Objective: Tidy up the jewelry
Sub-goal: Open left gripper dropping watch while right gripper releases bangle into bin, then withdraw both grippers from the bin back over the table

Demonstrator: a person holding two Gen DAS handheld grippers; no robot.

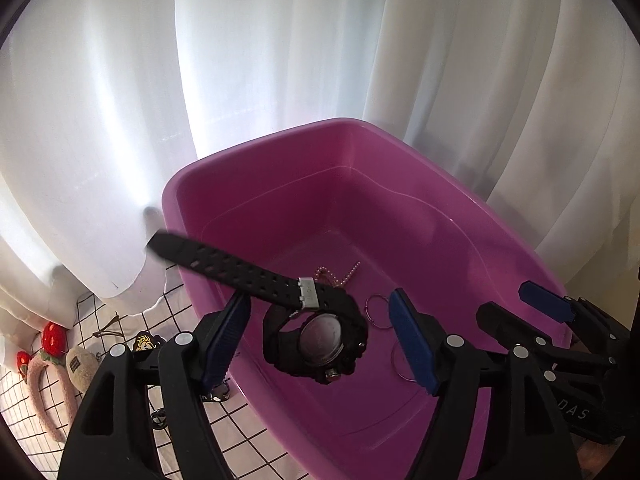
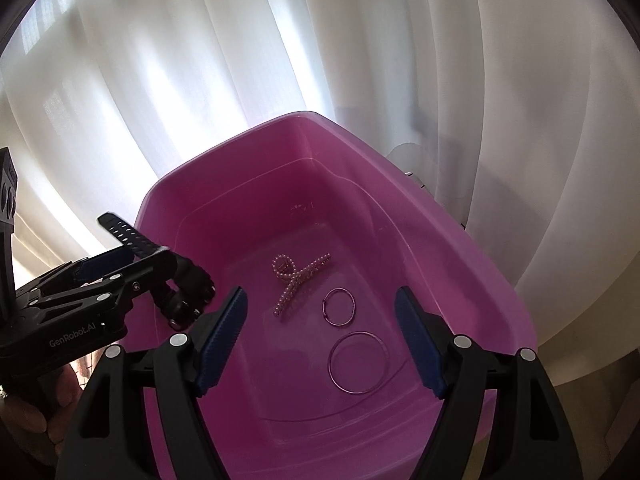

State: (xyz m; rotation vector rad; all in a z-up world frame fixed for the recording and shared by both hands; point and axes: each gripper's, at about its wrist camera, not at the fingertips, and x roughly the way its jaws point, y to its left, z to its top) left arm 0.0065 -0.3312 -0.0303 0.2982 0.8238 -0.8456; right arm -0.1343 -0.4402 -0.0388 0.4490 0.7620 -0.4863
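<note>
A black wristwatch hangs over the pink plastic bin between the wide-apart pads of my left gripper. Neither pad presses on it, and its holed strap sticks out left, blurred. The right wrist view shows the same watch at the tip of the left gripper, above the bin's left wall. My right gripper stands open over the bin with nothing between its fingers. On the bin floor lie a pearl hair clip, a small ring and a larger ring.
White curtains hang close behind the bin. Left of the bin, on a grid-patterned cloth, lie a strawberry headband, a pink fuzzy headband and small trinkets. A person's hand holds the left gripper.
</note>
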